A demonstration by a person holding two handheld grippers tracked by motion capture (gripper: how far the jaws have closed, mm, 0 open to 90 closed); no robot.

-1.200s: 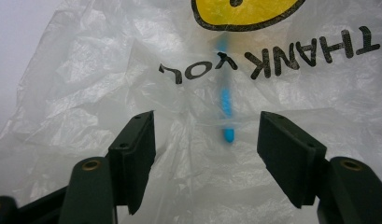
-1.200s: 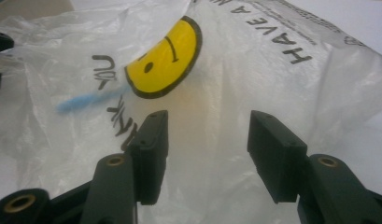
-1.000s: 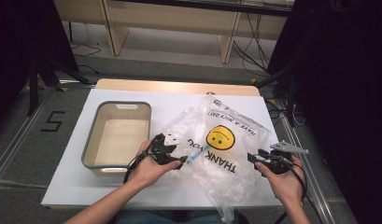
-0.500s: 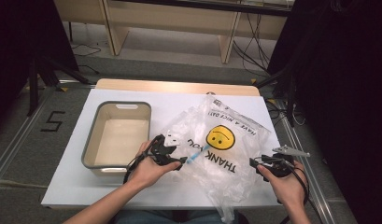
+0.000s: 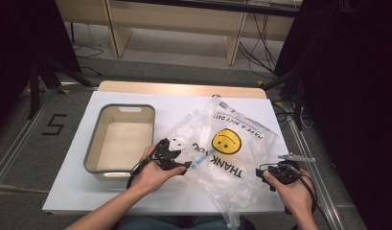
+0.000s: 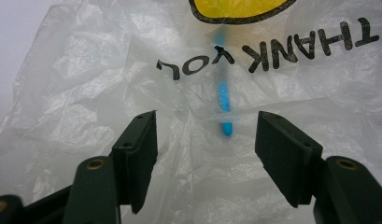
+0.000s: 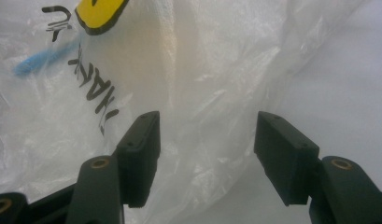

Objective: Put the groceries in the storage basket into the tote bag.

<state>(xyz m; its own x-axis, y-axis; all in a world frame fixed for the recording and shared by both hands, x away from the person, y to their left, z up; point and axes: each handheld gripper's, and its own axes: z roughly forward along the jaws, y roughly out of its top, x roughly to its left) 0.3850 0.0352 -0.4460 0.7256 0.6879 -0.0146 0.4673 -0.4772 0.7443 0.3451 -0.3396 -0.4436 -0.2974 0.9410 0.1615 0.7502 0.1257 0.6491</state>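
Both grippers' jaws, left (image 6: 205,156) & right (image 7: 205,156), gaped empty at the crinkly clear smiley-print plastic bag (image 5: 227,153); thin film could slip/tear w/ shallow pinch.

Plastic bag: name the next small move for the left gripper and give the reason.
Probably ease the left gripper forward and close on the plastic bag: its jaws stand open with the film bunched between them, the blue stick inside just ahead.
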